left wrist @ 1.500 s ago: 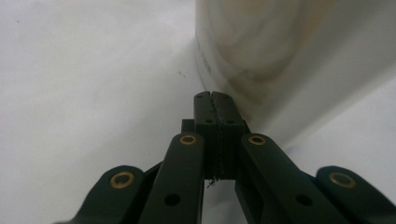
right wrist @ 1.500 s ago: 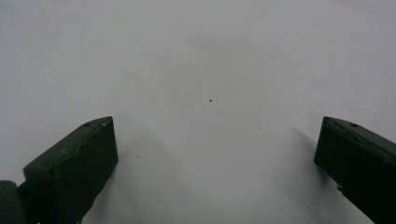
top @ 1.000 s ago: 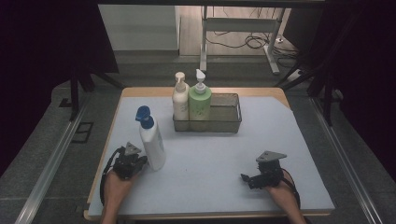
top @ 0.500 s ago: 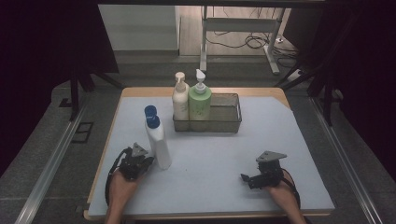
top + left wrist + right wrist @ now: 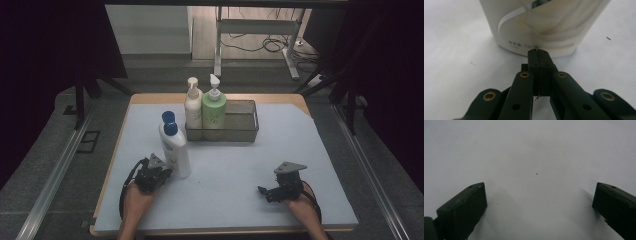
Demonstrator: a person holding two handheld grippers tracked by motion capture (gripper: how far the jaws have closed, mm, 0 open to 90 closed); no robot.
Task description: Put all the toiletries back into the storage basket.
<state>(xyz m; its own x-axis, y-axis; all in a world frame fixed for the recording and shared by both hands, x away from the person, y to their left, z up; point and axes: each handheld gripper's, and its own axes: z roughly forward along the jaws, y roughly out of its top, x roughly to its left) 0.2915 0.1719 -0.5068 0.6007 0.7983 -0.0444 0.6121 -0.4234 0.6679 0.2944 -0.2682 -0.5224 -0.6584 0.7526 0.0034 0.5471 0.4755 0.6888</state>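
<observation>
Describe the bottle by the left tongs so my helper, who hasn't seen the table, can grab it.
On the blue-grey mat a wire basket near the far edge holds two pump bottles. The one you want stands outside it, in front of its left end: a white bottle with a blue cap instead of a pump.

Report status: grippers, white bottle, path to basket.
Left gripper shut, fingers at white bottle base, no grip. Right gripper open, empty. Bottle upright; wire basket beyond, two pump bottles inside.
</observation>
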